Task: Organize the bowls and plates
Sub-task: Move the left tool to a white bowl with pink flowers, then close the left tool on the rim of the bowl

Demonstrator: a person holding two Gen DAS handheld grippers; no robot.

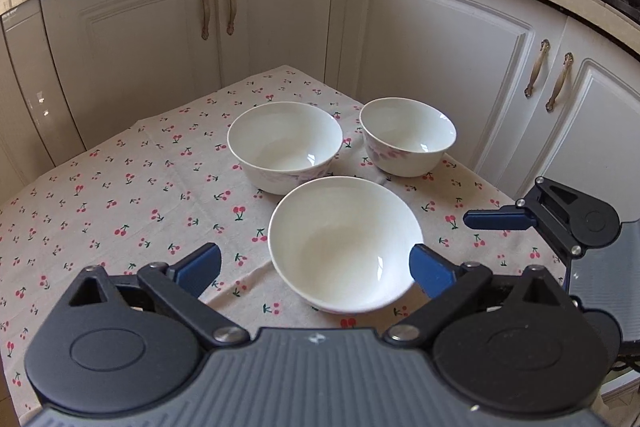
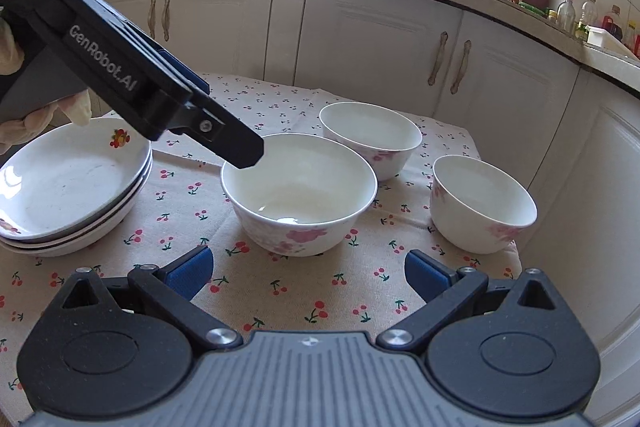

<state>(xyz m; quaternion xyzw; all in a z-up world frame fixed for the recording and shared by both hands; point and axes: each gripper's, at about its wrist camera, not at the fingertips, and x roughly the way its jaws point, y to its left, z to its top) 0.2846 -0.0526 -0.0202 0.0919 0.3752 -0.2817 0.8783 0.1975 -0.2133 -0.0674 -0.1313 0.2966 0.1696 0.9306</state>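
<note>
Three white bowls with pink flowers stand on the cherry-print tablecloth (image 1: 120, 195). My left gripper (image 1: 316, 269) is open around the nearest bowl (image 1: 344, 243), its right pad close to the rim. Behind stand a wide bowl (image 1: 285, 147) and a smaller bowl (image 1: 407, 141). In the right wrist view my right gripper (image 2: 308, 275) is open and holds nothing, just short of that same bowl (image 2: 299, 193). The left gripper (image 2: 240, 147) reaches over that bowl's rim from the upper left. Stacked plates (image 2: 72, 187) sit at the left.
White cabinet doors (image 1: 440, 59) wrap closely around the table's far and right edges. A gloved hand (image 2: 24, 131) holds the left gripper above the plates. One blue finger (image 1: 496, 219) of the right gripper shows at the right. Worktops above carry bottles and pots.
</note>
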